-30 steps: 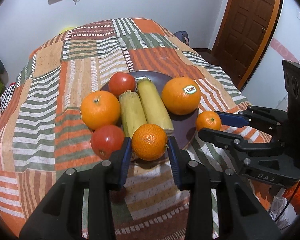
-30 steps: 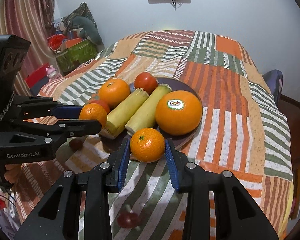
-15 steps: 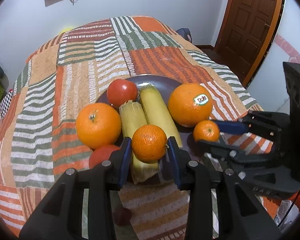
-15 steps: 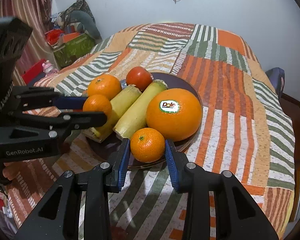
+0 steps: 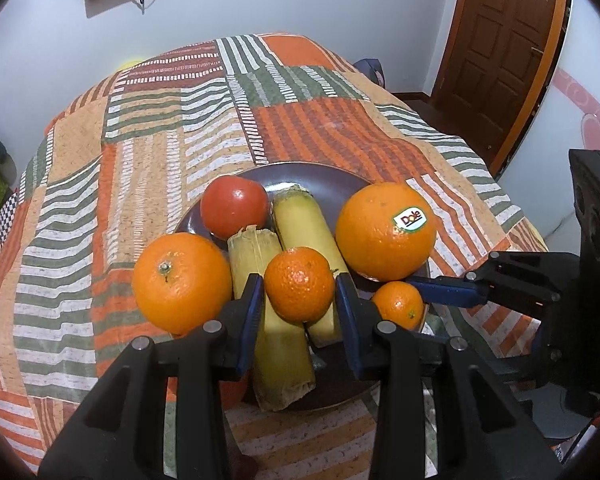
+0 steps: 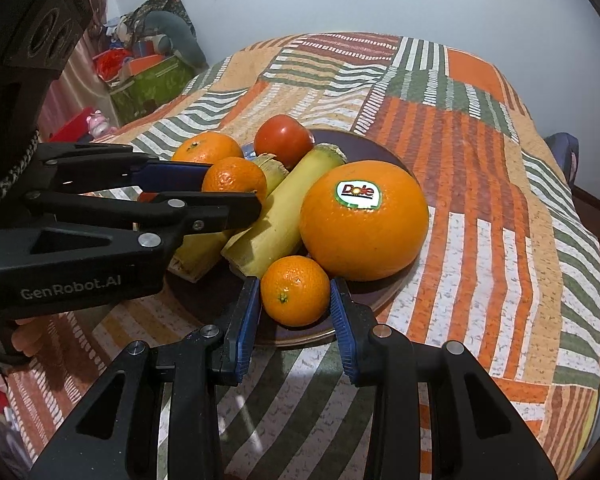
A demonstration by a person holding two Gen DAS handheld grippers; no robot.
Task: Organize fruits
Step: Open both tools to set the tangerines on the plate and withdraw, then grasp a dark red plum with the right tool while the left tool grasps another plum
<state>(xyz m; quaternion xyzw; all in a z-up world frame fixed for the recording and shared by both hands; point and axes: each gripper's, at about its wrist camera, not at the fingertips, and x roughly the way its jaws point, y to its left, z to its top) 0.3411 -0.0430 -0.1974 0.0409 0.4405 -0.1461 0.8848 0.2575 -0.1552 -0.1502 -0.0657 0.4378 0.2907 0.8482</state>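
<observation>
Mandarins are the things in hand, one in each gripper, both over the dark plate [image 6: 384, 296] where the other produce is already gathered. Nearest in the right wrist view, the right gripper [image 6: 294, 306] is clamped on a small mandarin [image 6: 295, 290] at the plate's 6 o'clock rim, just in front of the stickered orange [image 6: 363, 220]; whether it rests on the plate or hangs just above it cannot be told. That gap beside the big orange looks like the spot chosen for it.

In the left wrist view, the left gripper [image 5: 300, 294] grips a second mandarin [image 5: 299, 284] above the near ends of the two yellow stalks [image 5: 276, 320], probably held high to pass over them while a free place is sought. At 9 o'clock from it lies a plain orange [image 5: 182, 280] at the plate's edge. Beyond, toward 12 o'clock, sits a tomato [image 5: 234, 206]. The striped patchwork cloth [image 5: 300, 120] runs on to the far wall.
</observation>
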